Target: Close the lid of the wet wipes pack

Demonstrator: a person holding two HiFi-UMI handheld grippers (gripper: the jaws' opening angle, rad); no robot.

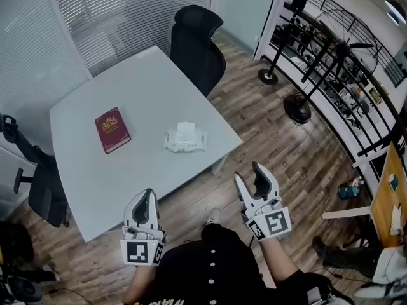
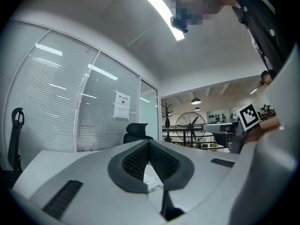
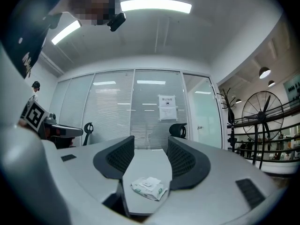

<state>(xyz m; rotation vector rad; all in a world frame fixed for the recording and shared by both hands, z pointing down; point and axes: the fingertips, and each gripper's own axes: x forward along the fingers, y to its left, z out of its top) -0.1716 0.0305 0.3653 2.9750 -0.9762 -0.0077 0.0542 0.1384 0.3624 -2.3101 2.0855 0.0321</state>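
wet wipes pack [image 1: 185,138] lies on table [image 1: 146,94], well beyond the right gripper [image 1: 249,175]

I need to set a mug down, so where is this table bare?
The table is mostly bare: the wide near strip between the red book, the wet wipes pack and the front edge, and the far corner by the black chair. A gap between book and pack should let a hand through. Only the middle is taken.
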